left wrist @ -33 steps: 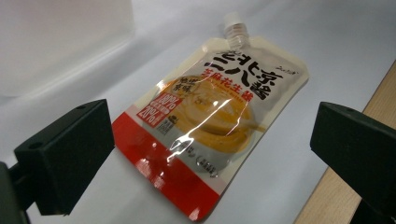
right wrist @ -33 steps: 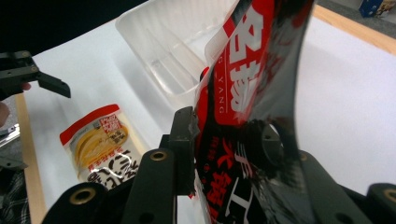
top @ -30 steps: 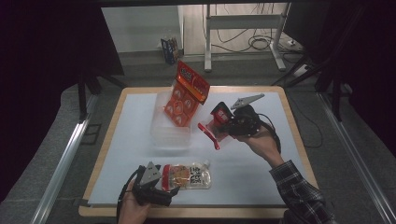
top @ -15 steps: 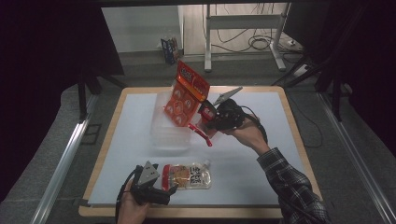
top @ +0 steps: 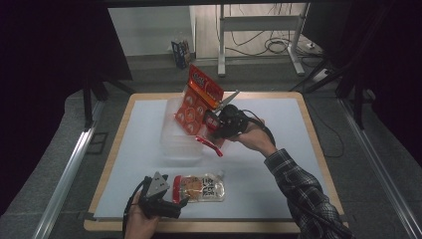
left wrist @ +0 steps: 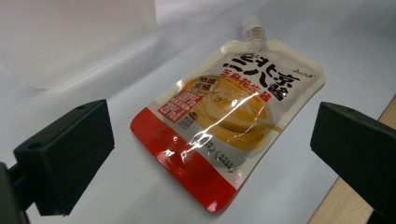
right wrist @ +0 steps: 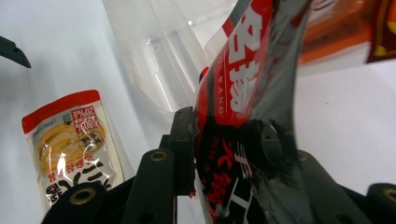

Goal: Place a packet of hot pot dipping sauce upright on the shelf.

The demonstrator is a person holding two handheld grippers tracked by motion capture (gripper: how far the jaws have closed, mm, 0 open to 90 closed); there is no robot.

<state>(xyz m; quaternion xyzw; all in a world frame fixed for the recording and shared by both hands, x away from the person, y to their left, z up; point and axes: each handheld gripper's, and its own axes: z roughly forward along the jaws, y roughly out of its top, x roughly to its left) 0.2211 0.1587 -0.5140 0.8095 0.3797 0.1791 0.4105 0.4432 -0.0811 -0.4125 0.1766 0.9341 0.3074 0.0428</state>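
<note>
Right gripper point(top: 215, 130) is clamping a glossy red-and-black foil packet point(right wrist: 243, 116) beside a clear plastic tub point(top: 174, 142); left gripper point(left wrist: 210, 154), jaws wide, is framing a spouted sauce pouch point(left wrist: 229, 126).

Spouted pouch point(left wrist: 224, 126) carried large black Chinese characters plus "100%" and "20%" on its red patch. Red packet point(right wrist: 243, 93) read "YANG" beside white characters.

A small printed box point(top: 181, 51) stands on the floor beyond the table point(top: 308, 149).

The right gripper point(right wrist: 219, 154) pads are hidden by the red packet point(right wrist: 243, 116); the pouch point(right wrist: 70, 140) is cut off below.
</note>
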